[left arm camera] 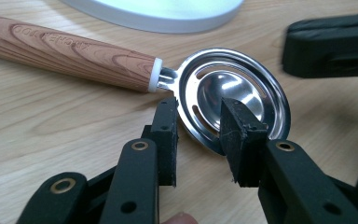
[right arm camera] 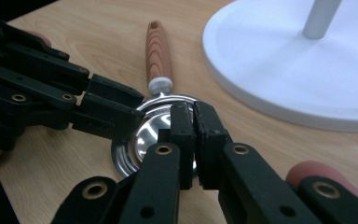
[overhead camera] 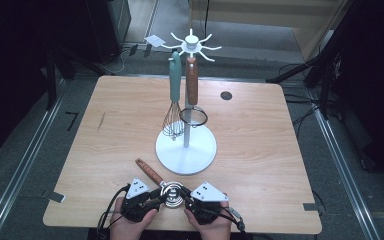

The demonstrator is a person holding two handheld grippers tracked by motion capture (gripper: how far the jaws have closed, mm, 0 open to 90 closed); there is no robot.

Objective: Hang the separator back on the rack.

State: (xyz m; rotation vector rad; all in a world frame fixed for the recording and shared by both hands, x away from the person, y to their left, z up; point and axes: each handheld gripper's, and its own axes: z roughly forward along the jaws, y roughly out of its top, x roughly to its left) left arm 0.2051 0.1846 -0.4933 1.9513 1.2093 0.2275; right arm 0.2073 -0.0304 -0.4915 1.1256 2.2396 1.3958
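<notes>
both grippers sit at the near table edge. the left gripper (left arm camera: 198, 135) has its jaws spread across the rim of a shiny steel slotted spoon with a wood-grain handle (left arm camera: 235, 95). the right gripper (right arm camera: 193, 140) is pressed together on the opposite rim. handle lettering is unreadable. beyond, the white round-based utensil stand (overhead camera: 186, 150) has open tabletop either side.
</notes>
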